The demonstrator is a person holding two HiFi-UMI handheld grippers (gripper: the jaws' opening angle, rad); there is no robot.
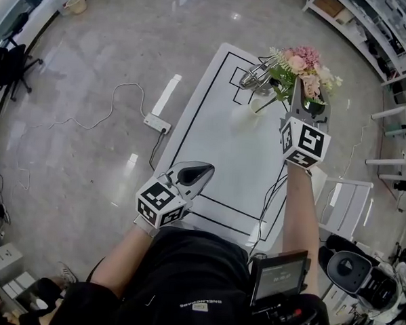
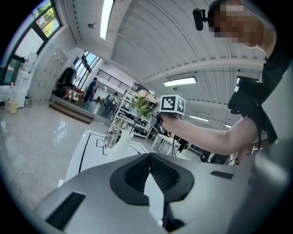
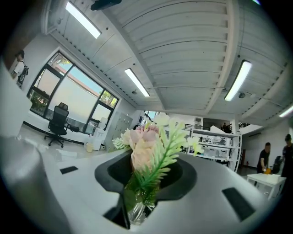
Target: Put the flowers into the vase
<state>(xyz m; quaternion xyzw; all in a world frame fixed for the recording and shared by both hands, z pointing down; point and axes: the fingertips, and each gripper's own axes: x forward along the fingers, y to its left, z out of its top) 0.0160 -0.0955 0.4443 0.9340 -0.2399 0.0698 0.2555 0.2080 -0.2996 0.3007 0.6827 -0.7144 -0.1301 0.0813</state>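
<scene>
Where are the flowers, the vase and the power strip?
flowers [image 1: 301,67]: head view, on the pink blooms.
vase [image 2: 122,142]: left gripper view, on its white body.
power strip [image 1: 157,124]: head view, on its white casing.

White table [image 1: 217,152] is standing on the glossy stone floor [image 1: 93,64], its top carrying a black rectangular outline [image 1: 192,124] with a smaller box marked at the far end. White vase [image 1: 255,107] is sitting upright at that box's near edge, shiny metal wire object [image 1: 253,77] is lying across the box. Power strip [image 1: 157,124] and cable [image 1: 104,109] are lying on the floor left of the table
</scene>
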